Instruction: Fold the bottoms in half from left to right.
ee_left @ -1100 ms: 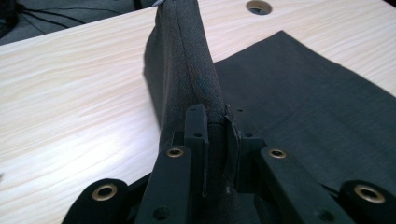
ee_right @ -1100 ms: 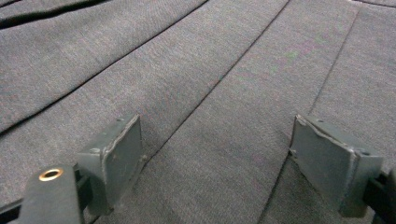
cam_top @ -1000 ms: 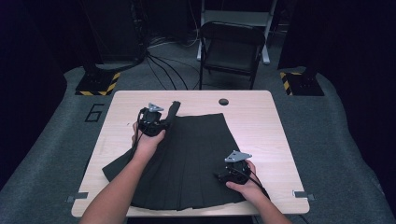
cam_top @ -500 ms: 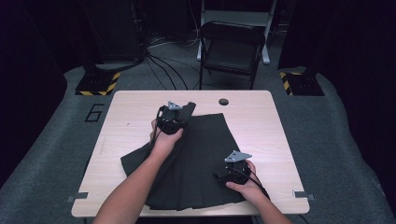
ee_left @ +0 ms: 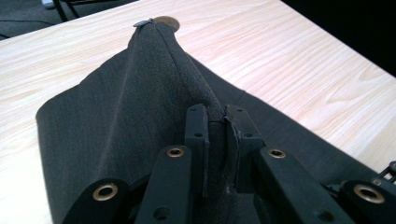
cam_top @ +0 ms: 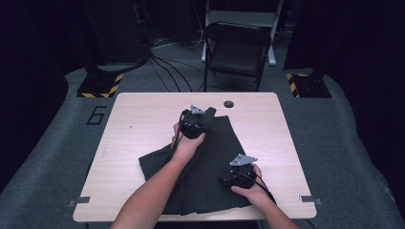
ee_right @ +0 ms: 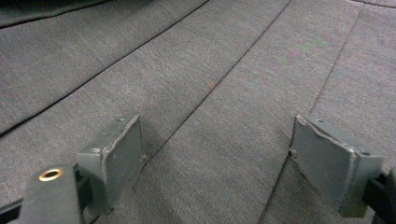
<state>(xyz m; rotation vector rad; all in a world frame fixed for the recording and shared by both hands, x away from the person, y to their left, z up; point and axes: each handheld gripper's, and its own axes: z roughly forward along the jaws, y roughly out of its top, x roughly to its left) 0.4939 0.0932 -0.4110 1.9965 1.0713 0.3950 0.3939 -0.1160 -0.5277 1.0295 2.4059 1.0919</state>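
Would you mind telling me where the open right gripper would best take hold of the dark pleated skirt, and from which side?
Probably the hem edge nearest the person. The pleated skirt lies flat there, so the right gripper, open over the cloth, has nothing raised to pinch mid-panel. Coming in low from the table's near side lets one finger slip under the edge. The left gripper already pinches the far corner.

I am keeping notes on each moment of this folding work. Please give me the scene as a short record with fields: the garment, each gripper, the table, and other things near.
garment: dark pleated skirt, lying on the table, one edge lifted and drawn toward the middle
left gripper: shut on a fold of the skirt, held above the cloth
right gripper: jaws open, resting on the flat pleats near the front edge
table: light wooden table, round hole near its far edge
behind the table: black folding chair
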